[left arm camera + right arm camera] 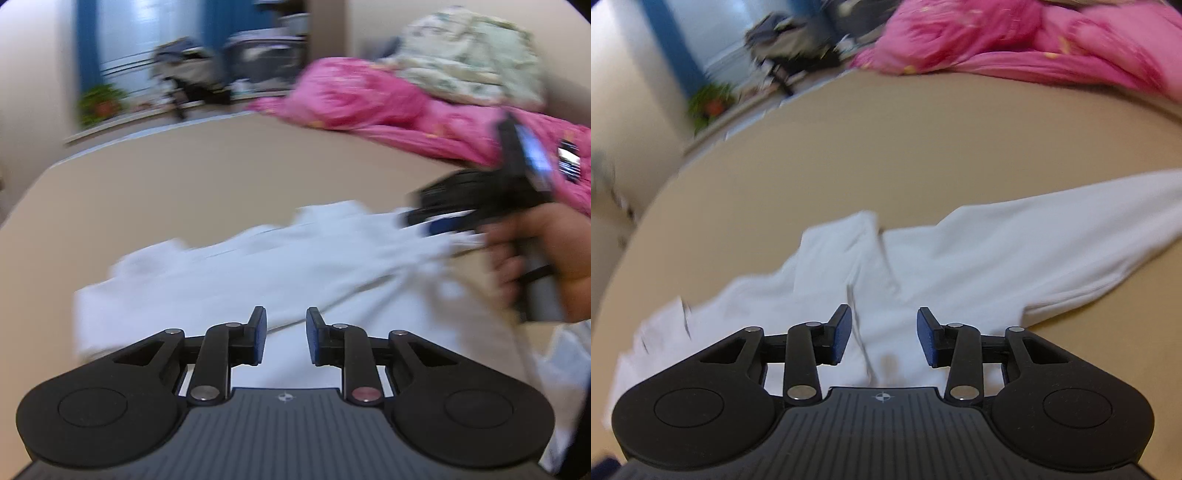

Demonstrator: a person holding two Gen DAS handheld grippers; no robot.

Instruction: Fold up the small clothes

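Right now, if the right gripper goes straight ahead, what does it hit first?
Most likely the white garment spread on the tan table. The right gripper is open, with cloth directly beyond its fingers. Blur makes depth uncertain.

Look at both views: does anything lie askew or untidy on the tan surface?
Yes. The white garment lies rumpled, with creases and one part trailing off to the right. Behind it, pink bedding sits in a loose heap. Both claws are open and hold nothing.
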